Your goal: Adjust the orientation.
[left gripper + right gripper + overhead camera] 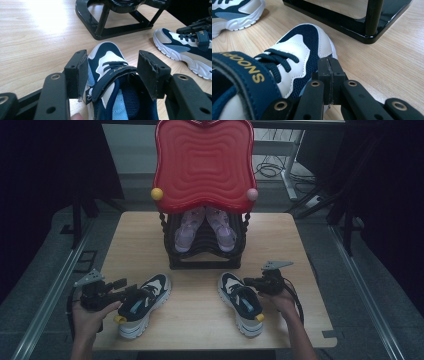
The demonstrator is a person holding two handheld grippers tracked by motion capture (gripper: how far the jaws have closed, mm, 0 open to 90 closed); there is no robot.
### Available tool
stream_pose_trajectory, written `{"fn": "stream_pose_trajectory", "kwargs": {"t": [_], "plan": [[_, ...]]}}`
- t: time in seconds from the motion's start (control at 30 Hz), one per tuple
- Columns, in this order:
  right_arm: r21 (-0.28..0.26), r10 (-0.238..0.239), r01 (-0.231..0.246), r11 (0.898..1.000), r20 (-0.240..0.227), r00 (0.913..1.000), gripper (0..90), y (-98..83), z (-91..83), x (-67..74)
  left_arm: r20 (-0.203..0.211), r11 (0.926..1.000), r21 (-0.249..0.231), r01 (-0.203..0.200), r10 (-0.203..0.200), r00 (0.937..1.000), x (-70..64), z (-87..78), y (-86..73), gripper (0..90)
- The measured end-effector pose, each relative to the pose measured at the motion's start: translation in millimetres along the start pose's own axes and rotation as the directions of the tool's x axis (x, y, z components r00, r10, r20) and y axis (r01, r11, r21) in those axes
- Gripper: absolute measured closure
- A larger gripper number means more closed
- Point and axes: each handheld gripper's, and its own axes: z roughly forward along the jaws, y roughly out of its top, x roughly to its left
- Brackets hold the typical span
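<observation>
Two navy-and-white strap sneakers lie on the wooden table, toes toward the rack. My left gripper reaches in from the left over the left sneaker. In the left gripper view its jaws straddle that sneaker at the strap, pads pressed against both sides of the upper. My right gripper rests at the right side of the right sneaker. Its jaws are shut, pads together, right beside the sneaker's mesh toe.
A black shoe rack stands at the table's middle back, holding a pair of purple sandals under a red wavy top. Its base lies just beyond both sneakers. Bare wood stretches to left and right of the rack.
</observation>
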Motion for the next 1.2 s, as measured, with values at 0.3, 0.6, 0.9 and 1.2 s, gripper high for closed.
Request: {"fn": "stream_pose_trajectory", "kwargs": {"t": [0.3,0.6,0.9,1.2], "plan": [[-0.020,0.002,-0.002,1.000,-0.023,0.9997,89.4,0.5,3.9,0.5,0.002,1.0000,0.006,-0.003,0.003,1.0000,-0.7,2.2,-0.2,42.5],[-0.030,-0.005,0.005,1.000,-0.014,0.9999,89.3,1.0,7.6,2.3,0.002,1.0000,0.005,-0.004,0.004,1.0000,-0.8,1.5,-0.1,42.5],[-0.127,0.015,-0.011,0.992,0.031,0.9994,89.1,1.8,-22.4,6.9,-0.001,1.0000,-0.008,-0.003,0.003,1.0000,0.1,-3.5,0.4,42.5],[-0.187,0.003,0.004,0.982,0.038,0.9993,88.9,0.7,-47.8,20.2,0.002,0.9999,-0.011,-0.012,0.012,0.9999,-2.2,-5.4,0.9,42.6]]}}
